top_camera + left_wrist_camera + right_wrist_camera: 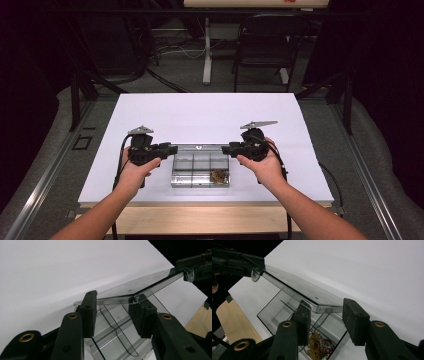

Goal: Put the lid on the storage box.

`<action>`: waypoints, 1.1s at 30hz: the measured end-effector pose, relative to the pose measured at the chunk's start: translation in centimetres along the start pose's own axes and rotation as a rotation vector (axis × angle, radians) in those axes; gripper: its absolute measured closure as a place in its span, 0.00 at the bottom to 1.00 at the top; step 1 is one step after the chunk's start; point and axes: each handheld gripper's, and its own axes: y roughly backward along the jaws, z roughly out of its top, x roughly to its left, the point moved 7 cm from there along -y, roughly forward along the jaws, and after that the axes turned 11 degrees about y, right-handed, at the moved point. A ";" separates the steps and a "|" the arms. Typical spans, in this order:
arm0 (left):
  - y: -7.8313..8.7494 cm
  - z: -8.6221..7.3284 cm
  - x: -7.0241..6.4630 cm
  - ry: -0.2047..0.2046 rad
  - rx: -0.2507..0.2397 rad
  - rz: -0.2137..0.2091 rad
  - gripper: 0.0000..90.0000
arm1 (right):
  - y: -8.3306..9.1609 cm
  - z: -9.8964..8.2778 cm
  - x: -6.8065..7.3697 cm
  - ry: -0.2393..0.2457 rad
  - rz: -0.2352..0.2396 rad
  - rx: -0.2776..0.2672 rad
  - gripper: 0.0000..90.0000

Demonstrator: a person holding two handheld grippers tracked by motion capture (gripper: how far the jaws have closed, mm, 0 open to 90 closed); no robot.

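1. Clear box (200, 172) sits at 6 o'clock on the white table (210, 115), near the front edge, divided into compartments.
2. Lid (199, 148) is off the box rim and tilted, held along the box's far side, at 12 o'clock from it. In the left gripper view the lid (130, 291) slants up over the open compartments.
3. Small brownish parts (219, 175) lie in the compartment at the box's 4 o'clock corner; the right gripper view shows them (318, 345) as a tangle of wires or small pieces, too small to tell more.
4. Progress, judged: lid lifted clear of the box; box open. Left to do: swing or carry the lid fully away, or set it back down; can't tell which way it goes.
5. Left gripper (172, 149) is at the lid's 9 o'clock end. Its jaws stand partly open, one on each side of the lid edge (112, 300); pads look to be touching the lid's end, so it holds that end.
6. Right gripper (226, 148) is at the lid's 3 o'clock end, jaws likewise partly open around the lid corner (322, 307); the left pad touches it, the right pad's contact is unclear.
7. Pose: both hands come in from 6 o'clock, forearms angled inward, grippers level and pointing at each other across the box.
8. Left hand (137, 172) and right hand (265, 167) sit at the same height, symmetric about the box.
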 end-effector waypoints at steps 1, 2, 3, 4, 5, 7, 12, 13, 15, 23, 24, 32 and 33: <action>0.0 0.0 -0.1 0.003 -0.004 -0.001 0.65 | 0.1 0.0 0.0 0.001 0.001 -0.001 0.66; 0.1 -0.1 -0.1 -0.001 -0.004 0.000 0.65 | 0.1 -0.1 0.1 0.001 0.003 0.001 0.66; 0.2 -0.1 -0.1 0.000 -0.006 -0.001 0.65 | 0.1 -0.1 0.2 -0.003 0.004 -0.003 0.66; 0.3 -0.2 -0.2 -0.001 -0.005 -0.002 0.65 | 0.1 -0.1 0.2 -0.003 0.005 -0.007 0.66; 0.3 -0.3 -0.2 -0.003 -0.005 -0.002 0.65 | 0.2 -0.2 0.2 -0.001 0.007 -0.005 0.66; 0.4 -0.5 -0.3 -0.001 -0.008 -0.002 0.65 | 0.2 -0.4 0.3 0.000 0.010 -0.002 0.66; 0.6 -0.9 -0.3 -0.003 -0.010 -0.006 0.66 | 0.3 -0.8 0.5 -0.004 0.017 -0.001 0.66; 0.6 -1.1 -0.3 -0.007 -0.014 -0.004 0.66 | 0.4 -0.9 0.5 0.000 0.018 -0.001 0.66; 0.6 -1.3 -0.4 -0.006 -0.017 -0.003 0.66 | 0.4 -1.0 0.6 0.002 0.020 0.000 0.66; 0.7 -2.2 -0.3 -0.005 -0.017 -0.015 0.67 | 0.5 -2.0 0.9 0.007 0.026 0.000 0.66; 0.7 -2.4 -0.3 -0.001 -0.017 -0.014 0.67 | 0.5 -2.0 1.0 0.008 0.026 0.000 0.66; 0.9 -3.0 -0.3 -0.011 -0.022 -0.016 0.68 | 0.5 -2.8 1.3 -0.015 0.038 -0.024 0.66; 1.0 -3.2 -0.4 -0.011 -0.020 -0.015 0.68 | 0.5 -3.0 1.3 -0.013 0.040 -0.016 0.66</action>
